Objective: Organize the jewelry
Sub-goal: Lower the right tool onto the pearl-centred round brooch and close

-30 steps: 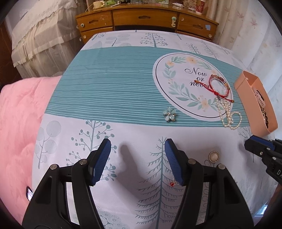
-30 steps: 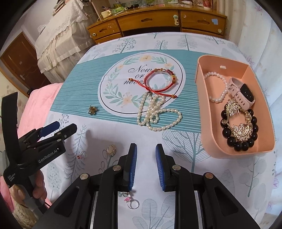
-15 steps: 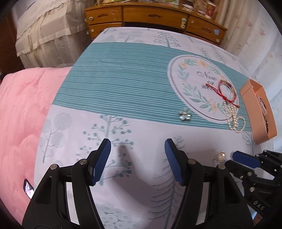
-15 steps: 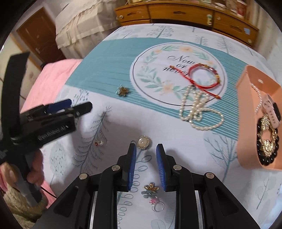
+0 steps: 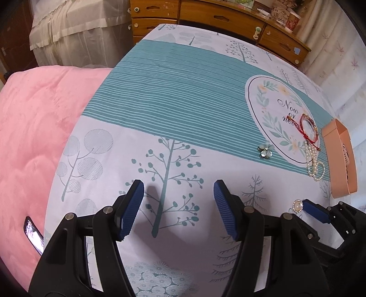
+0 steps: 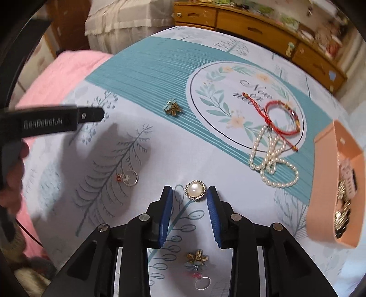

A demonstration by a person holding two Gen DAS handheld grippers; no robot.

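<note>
In the right wrist view my right gripper (image 6: pixel 189 196) is open, its blue pads either side of a round pearl brooch (image 6: pixel 195 190) on the printed cloth. A silver ring with a red stone (image 6: pixel 128 178), a flower brooch (image 6: pixel 172 108), a red cord bracelet (image 6: pixel 281 116) and a pearl necklace (image 6: pixel 272 163) lie around it. A peach tray (image 6: pixel 320 182) with jewelry stands at the right. My left gripper (image 5: pixel 178 189) is open and empty over the cloth; it also shows in the right wrist view (image 6: pixel 52 120).
A second flower brooch (image 6: pixel 196 257) and a pink-stone ring (image 6: pixel 202 282) lie under my right gripper. A pink blanket (image 5: pixel 34 128) and a phone (image 5: pixel 33 235) are at the left. A wooden dresser (image 5: pixel 228 20) stands at the back.
My right gripper has moved forward to the pearl brooch and its jaws have opened wider around it. My left gripper has swung left, away from the jewelry.
</note>
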